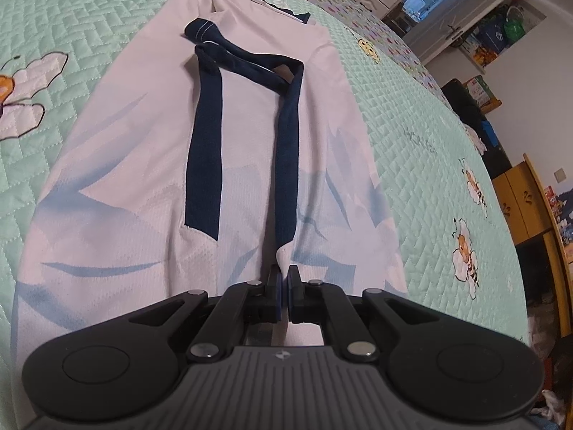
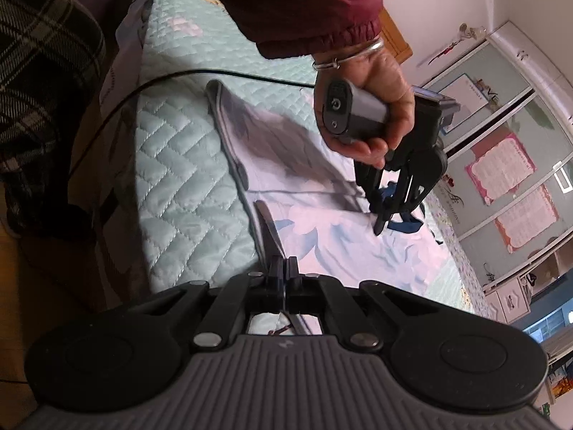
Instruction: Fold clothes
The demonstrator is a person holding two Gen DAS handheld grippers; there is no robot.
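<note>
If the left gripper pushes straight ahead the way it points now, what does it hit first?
The left gripper looks shut on the white garment at its near edge. Straight ahead runs the right-hand navy strip on that garment, so it would likely plough into that first; depth is unclear.

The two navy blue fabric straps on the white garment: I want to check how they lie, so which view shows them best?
The left wrist view: both navy blue fabric straps run full length down the white garment, meeting near its top. The right wrist view shows only a blue scrap behind the left gripper.
</note>
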